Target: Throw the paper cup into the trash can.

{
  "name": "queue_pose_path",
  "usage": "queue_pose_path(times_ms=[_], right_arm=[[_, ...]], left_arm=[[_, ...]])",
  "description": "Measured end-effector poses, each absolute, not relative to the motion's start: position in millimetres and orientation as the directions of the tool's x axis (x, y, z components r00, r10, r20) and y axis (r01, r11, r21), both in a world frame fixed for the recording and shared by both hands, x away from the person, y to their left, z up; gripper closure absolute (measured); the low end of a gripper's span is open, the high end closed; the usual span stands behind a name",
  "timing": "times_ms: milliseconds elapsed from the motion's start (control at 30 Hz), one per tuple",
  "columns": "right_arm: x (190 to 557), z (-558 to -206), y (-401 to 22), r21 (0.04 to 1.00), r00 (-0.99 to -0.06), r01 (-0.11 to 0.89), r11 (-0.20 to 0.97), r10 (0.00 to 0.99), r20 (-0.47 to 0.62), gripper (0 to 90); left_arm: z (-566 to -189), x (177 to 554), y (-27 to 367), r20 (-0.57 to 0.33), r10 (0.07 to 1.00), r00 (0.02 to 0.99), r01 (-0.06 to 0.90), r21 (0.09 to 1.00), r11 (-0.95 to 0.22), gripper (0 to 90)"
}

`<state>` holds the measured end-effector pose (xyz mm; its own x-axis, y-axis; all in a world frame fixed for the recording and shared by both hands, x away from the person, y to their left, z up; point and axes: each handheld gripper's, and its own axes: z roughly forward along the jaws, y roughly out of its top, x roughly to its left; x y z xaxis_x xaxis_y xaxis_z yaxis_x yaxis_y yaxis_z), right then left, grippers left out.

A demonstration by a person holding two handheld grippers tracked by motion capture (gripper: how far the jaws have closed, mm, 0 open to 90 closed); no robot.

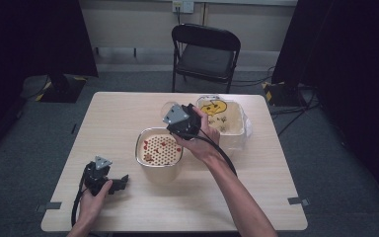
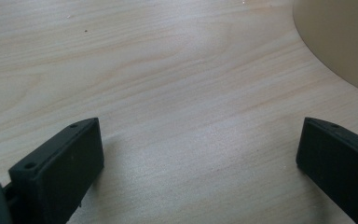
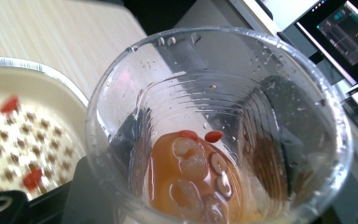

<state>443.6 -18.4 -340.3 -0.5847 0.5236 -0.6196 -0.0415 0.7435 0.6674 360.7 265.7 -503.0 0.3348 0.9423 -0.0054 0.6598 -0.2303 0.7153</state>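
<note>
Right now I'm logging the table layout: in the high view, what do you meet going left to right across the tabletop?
Left gripper → near container with perforated strainer insert → right gripper holding the clear cup → far container with the yellow item.

left gripper [image 2: 200, 154] | jaws wide apart | over bare wooden table [image 2: 168, 70] | beige container [image 2: 340, 42] upper right

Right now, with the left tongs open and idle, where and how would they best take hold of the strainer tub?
Probably by the near left part of its metal rim, coming from the left tongs' side, one jaw inside, one outside. The strainer tub looks too broad to span, and its perforated tray lies flat on top. The right tongs hold the clear cup by its far right side.
</note>
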Motion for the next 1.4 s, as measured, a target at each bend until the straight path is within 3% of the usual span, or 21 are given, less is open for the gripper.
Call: queue_pose_path(times_ms=[300,467,500,533,700,1033,1400], right_arm=[[433.4,-348.5,-3.1,0.456,-0.516,-0.11,0.883,0.341,-0.785,44.4],[428.0,-357.7,6.5,0.279,-0.455,-0.158,0.947,0.181,-0.872,45.1],[428.0,-357.7,6.5,0.279,-0.455,-0.158,0.947,0.181,-0.872,45.1],[426.1,-363.0,9.9,0.216,-0.435,-0.171,0.961,0.123,-0.892,45.1],[425.0,-367.1,13.3,0.14,-0.412,-0.182,0.973,0.054,-0.909,45.1],[416.8,-372.1,21.3,-0.091,-0.282,-0.206,0.974,-0.149,-0.948,45.2],[409.2,-384.2,28.7,-0.348,-0.092,-0.21,0.914,-0.372,-0.923,45.5]], left_arm=[[-503.0,360.6,265.7,-0.006,0.942,0.335,0.66,0.715,-0.23,0.1],[-503.1,360.7,265.7,-0.005,0.942,0.334,0.66,0.716,-0.23,0.1],[-503.1,360.7,265.7,-0.005,0.942,0.334,0.66,0.716,-0.23,0.1],[-503.0,360.7,265.7,-0.006,0.942,0.335,0.66,0.715,-0.23,0.1],[-503.1,360.7,265.8,-0.005,0.942,0.335,0.66,0.715,-0.23,0.1],[-503.1,360.7,265.8,-0.005,0.942,0.335,0.66,0.716,-0.23,0.1],[-503.1,360.7,265.7,-0.005,0.942,0.334,0.659,0.716,-0.23,0.1]])
